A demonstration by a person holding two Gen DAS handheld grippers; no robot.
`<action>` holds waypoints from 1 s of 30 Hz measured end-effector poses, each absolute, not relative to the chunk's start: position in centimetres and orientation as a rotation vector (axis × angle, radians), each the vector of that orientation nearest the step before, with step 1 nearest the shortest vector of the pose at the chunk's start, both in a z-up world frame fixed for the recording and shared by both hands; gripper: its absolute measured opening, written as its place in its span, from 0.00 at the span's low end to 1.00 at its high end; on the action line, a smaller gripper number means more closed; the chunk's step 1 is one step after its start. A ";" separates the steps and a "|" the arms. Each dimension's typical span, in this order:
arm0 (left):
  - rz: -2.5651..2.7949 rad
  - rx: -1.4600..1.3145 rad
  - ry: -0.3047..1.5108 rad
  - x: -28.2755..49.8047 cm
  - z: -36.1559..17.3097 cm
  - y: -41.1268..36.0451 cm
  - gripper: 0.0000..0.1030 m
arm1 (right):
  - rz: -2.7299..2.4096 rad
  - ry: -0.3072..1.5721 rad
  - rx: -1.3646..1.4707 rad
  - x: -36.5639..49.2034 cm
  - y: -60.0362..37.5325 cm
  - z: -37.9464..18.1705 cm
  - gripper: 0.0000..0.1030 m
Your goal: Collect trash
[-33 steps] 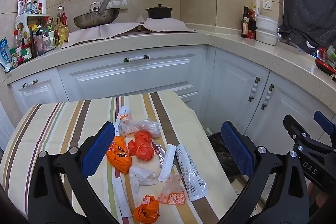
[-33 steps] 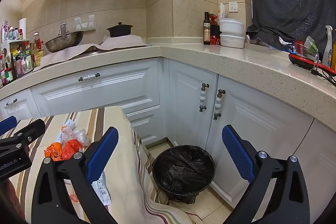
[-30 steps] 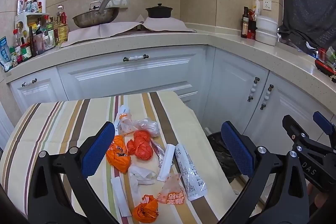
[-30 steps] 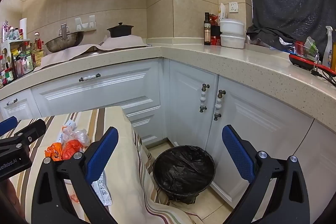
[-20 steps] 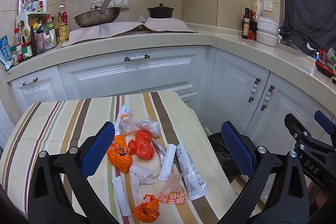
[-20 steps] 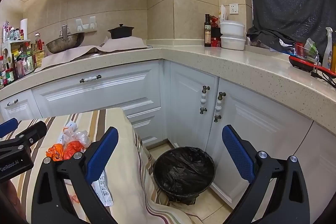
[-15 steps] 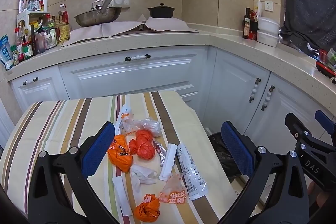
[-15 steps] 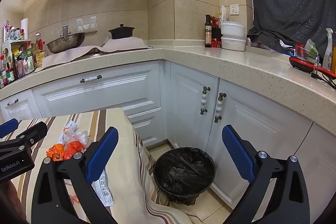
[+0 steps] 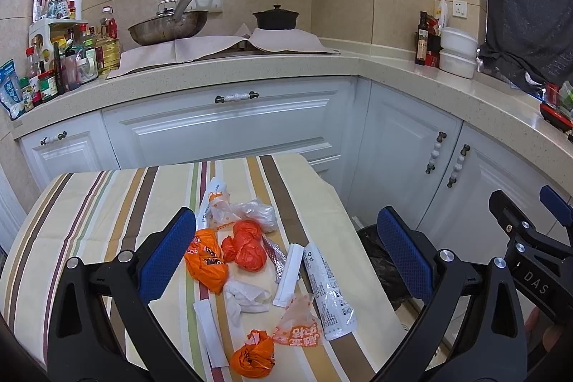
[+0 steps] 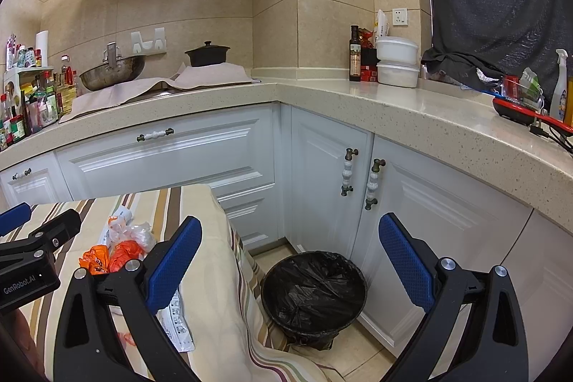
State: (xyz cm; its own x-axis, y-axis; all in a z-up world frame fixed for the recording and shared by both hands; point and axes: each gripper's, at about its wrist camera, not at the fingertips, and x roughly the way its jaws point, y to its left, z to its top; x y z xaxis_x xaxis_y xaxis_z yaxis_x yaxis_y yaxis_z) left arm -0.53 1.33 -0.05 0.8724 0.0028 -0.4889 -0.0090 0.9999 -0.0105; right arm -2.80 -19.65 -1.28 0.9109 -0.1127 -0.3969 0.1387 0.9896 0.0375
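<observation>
Trash [image 9: 250,260] lies scattered on the striped tablecloth [image 9: 107,203]. Left gripper [image 9: 286,253] hangs over it, released and empty; right gripper [image 10: 290,260], likewise released, hangs above the bin [image 10: 313,289].

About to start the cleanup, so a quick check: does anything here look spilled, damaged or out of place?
Only the litter itself: crumpled orange bags, a clear printed wrapper, white paper strips and a tissue lie scattered on the striped tablecloth. The black-lined bin stands upright on the floor. Nothing looks spilled or broken.

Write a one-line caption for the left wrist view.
Open left hand-held gripper above wrappers on striped table.
</observation>
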 end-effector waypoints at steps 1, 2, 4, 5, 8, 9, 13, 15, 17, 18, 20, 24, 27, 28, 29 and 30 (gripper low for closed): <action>0.007 -0.013 0.512 -0.6 -0.1 1.5 0.96 | -0.129 0.405 0.066 -2.8 -19.7 -1.4 0.94; 0.008 -0.013 0.512 -0.7 -0.1 1.6 0.96 | -0.130 0.404 0.066 -2.8 -19.6 -1.3 0.94; 0.010 -0.012 0.513 -0.9 -0.2 1.9 0.96 | -0.130 0.404 0.065 -2.8 -19.6 -1.3 0.94; 0.011 -0.012 0.514 -1.0 -0.2 2.0 0.96 | -0.129 0.405 0.065 -2.8 -19.6 -1.3 0.94; 0.016 -0.006 0.523 -0.2 -0.1 1.1 0.96 | -0.129 0.404 0.066 -2.8 -19.7 -1.4 0.94; 0.016 -0.006 0.524 -0.2 -0.1 1.2 0.96 | -0.129 0.403 0.066 -2.8 -19.7 -1.5 0.94; 0.018 -0.005 0.529 -0.1 -0.2 1.1 0.96 | -0.129 0.404 0.065 -2.9 -19.3 -1.1 0.94; 0.020 -0.005 0.530 -0.1 -0.2 1.1 0.96 | -0.130 0.403 0.064 -2.9 -19.5 -1.4 0.94; 0.019 -0.006 0.529 -0.1 -0.2 1.2 0.96 | -0.128 0.405 0.064 -2.8 -19.4 -1.2 0.94; 0.020 -0.006 0.530 -0.1 -0.2 1.2 0.96 | -0.128 0.403 0.064 -2.9 -19.4 -1.3 0.94; 0.020 -0.006 0.530 -0.2 -0.2 1.2 0.96 | -0.128 0.404 0.064 -2.9 -19.3 -1.3 0.94; 0.020 -0.005 0.535 -0.1 -0.4 1.4 0.96 | -0.127 0.406 0.063 -2.9 -19.3 -1.3 0.94; 0.019 -0.006 0.538 0.0 -0.5 1.6 0.96 | -0.127 0.405 0.065 -2.9 -19.3 -1.2 0.94; 0.019 -0.006 0.538 0.0 -0.5 1.6 0.96 | -0.128 0.404 0.064 -2.9 -19.2 -1.2 0.94; 0.019 -0.006 0.537 0.0 -0.5 1.6 0.96 | -0.128 0.404 0.063 -2.9 -19.2 -1.2 0.94; 0.019 -0.007 0.537 0.0 -0.5 1.6 0.96 | -0.128 0.405 0.062 -2.9 -19.2 -1.3 0.94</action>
State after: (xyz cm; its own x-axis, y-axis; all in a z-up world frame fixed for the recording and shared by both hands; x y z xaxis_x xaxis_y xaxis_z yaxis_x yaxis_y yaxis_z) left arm -0.02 1.64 -0.51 0.8590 0.0162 -0.5116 -0.0196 0.9998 -0.0014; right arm -2.89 -19.21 -1.27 0.9112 -0.1119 -0.3965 0.1367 0.9900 0.0348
